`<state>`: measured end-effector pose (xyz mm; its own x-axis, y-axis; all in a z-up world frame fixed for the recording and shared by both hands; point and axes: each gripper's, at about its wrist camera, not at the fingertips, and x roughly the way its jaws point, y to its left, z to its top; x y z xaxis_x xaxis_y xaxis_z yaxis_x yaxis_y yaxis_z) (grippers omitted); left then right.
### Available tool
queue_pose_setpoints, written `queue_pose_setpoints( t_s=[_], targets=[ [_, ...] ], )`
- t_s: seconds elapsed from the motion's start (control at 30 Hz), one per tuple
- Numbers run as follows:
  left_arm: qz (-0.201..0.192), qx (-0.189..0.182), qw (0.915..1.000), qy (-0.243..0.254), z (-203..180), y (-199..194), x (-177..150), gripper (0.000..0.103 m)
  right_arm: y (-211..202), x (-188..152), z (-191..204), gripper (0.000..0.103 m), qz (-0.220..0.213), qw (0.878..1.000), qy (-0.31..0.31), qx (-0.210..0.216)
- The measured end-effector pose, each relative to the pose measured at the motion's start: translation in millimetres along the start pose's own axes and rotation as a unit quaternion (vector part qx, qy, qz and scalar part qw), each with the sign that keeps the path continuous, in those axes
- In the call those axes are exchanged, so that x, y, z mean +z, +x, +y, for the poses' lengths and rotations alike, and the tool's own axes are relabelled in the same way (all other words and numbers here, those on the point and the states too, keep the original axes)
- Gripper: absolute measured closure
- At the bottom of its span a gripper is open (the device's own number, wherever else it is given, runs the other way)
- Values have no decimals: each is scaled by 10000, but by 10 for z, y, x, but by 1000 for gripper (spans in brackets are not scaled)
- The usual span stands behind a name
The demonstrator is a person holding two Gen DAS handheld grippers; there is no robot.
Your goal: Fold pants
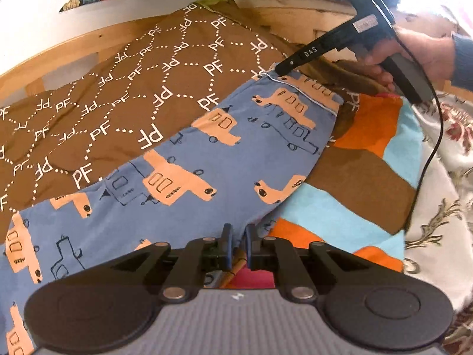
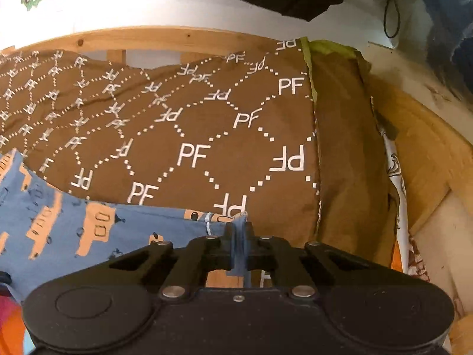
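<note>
In the left wrist view, the blue pants with orange trucks are seen spread on a bed. Above the pants lies a brown cover with white "PF" letters. Below and to the right of the pants a striped blanket in orange, brown and light blue is seen. The left gripper is set at the lower edge of the pants. Its jaws are nearly closed, and blue cloth is seen between them, so the pants are pinched there. At the far hem of the pants the right gripper is seen, held by a hand in a dark sleeve. A black cable hangs down from it. A wooden frame is seen behind the cover.

In the right wrist view, the right gripper is closed on the edge of the pants. A fold of blue cloth is squeezed between its jaws. The cover is seen just above the pants. The frame runs behind the cover.
</note>
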<state>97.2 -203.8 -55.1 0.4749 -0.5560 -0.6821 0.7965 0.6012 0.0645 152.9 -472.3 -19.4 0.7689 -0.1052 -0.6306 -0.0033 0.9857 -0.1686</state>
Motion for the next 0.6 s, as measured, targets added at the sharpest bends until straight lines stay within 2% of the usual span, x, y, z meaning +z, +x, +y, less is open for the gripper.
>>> queue_pose_setpoints(
  t_s=[0.1, 0.13, 0.17, 0.2, 0.23, 0.37, 0.47, 0.53, 0.6],
  targets=[
    [158, -201, 9994, -237, 34, 53, -41, 91, 103, -26, 25, 99, 86, 9997, -201, -134],
    [127, -255, 9991, -309, 48, 35, -58, 82, 120, -35, 23, 98, 109, 9997, -192, -136],
    [113, -327, 9988, -352, 70, 8, -66, 73, 114, -48, 21, 91, 126, 9995, -212, -184],
    [83, -358, 9987, -367, 94, -33, -64, 54, 87, -56, 26, 84, 123, 9992, -254, -284],
    [1, -329, 9987, -380, 125, -82, -57, 43, 37, -69, 32, 73, 89, 9990, -264, -362],
    [-209, -134, 9984, -500, 380, -331, 2, 41, -285, -167, 177, 62, -215, 9980, -381, -461],
    [-355, 619, 9947, -743, 694, -466, 41, 36, -382, -351, 403, 61, -159, 9984, -523, -129],
    [-261, 1321, 9870, -872, 976, -504, 29, 36, -327, -464, 507, 62, 30, 9982, -597, -24],
    [-116, 1941, 9756, -1023, 1283, -507, 6, 36, -238, -575, 498, 65, 300, 9971, -611, -338]
  ],
)
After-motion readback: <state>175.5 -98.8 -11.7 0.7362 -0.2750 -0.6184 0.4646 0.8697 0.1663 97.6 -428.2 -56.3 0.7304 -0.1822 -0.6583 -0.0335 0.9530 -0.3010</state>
